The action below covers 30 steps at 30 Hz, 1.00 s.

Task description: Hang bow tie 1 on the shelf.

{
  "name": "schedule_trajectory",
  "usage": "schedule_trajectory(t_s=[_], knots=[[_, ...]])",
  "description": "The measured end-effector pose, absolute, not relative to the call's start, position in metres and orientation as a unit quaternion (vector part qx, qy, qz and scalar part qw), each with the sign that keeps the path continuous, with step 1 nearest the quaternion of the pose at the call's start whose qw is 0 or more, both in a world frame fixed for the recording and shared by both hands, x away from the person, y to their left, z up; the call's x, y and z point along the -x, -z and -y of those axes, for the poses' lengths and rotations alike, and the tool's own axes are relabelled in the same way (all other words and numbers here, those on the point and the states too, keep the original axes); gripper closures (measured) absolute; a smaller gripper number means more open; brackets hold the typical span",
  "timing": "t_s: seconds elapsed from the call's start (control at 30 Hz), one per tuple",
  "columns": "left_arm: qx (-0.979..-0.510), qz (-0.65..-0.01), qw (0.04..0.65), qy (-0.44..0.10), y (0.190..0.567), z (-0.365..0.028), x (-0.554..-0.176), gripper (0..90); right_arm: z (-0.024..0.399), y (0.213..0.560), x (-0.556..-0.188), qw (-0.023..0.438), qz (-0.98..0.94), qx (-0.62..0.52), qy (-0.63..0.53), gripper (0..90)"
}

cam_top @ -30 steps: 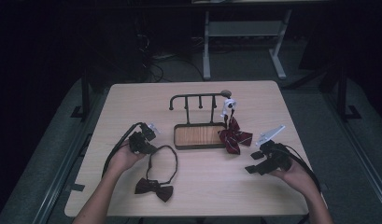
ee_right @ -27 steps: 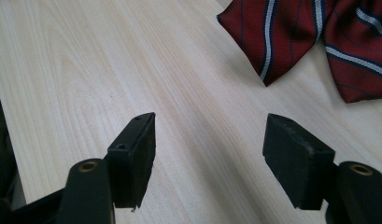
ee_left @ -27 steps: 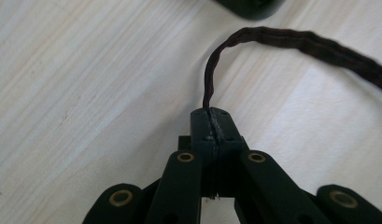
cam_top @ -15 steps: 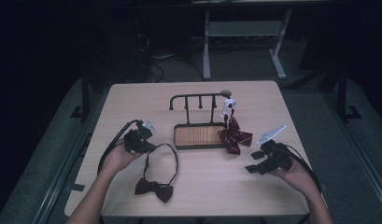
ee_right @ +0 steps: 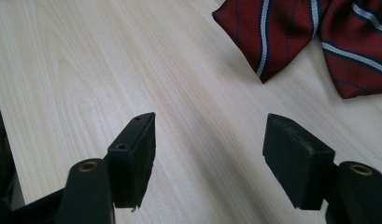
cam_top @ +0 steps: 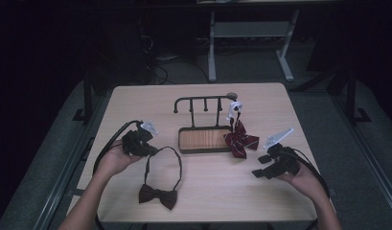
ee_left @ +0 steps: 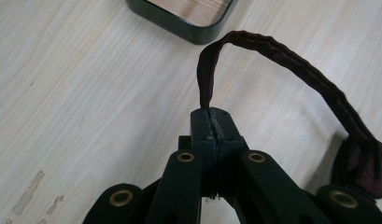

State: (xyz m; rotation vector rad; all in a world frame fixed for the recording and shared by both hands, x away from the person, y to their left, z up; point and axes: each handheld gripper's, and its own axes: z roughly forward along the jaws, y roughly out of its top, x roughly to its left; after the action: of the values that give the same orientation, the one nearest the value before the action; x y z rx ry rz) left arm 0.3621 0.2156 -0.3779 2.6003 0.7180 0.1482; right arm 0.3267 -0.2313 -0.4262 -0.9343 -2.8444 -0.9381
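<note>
A dark brown bow tie (cam_top: 157, 195) lies near the table's front, its neck strap (cam_top: 170, 152) looping up to my left gripper (cam_top: 146, 149). That gripper (ee_left: 212, 122) is shut on the strap (ee_left: 282, 56), which arches away from the jaws toward the bow (ee_left: 361, 163). A red striped bow tie (cam_top: 239, 139) hangs from the right end of a black rack (cam_top: 203, 100) with a wooden base (cam_top: 203, 139). My right gripper (cam_top: 261, 165) rests low at the right, open, nothing between its fingers; the red tie (ee_right: 328, 42) lies just beyond it (ee_right: 209, 154).
The pale wooden table (cam_top: 198, 206) has bare room at the front centre and at the back. The corner of the rack's base tray (ee_left: 184, 18) lies close ahead of the left gripper. A metal frame (cam_top: 251, 43) stands on the floor behind the table.
My left gripper has risen and drawn back to the left with the strap, pulling the loop taller. The right gripper has stayed still.
</note>
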Motion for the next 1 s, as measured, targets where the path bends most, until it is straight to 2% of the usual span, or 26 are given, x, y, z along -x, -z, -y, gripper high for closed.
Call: schedule_trajectory(t_s=[1.0], knots=[[-0.944,-0.233,0.226,-0.054,0.343,-0.21,-0.355,89.6,0.235,0.426,-0.329,0.0,0.903,0.306,0.303,32.0]])
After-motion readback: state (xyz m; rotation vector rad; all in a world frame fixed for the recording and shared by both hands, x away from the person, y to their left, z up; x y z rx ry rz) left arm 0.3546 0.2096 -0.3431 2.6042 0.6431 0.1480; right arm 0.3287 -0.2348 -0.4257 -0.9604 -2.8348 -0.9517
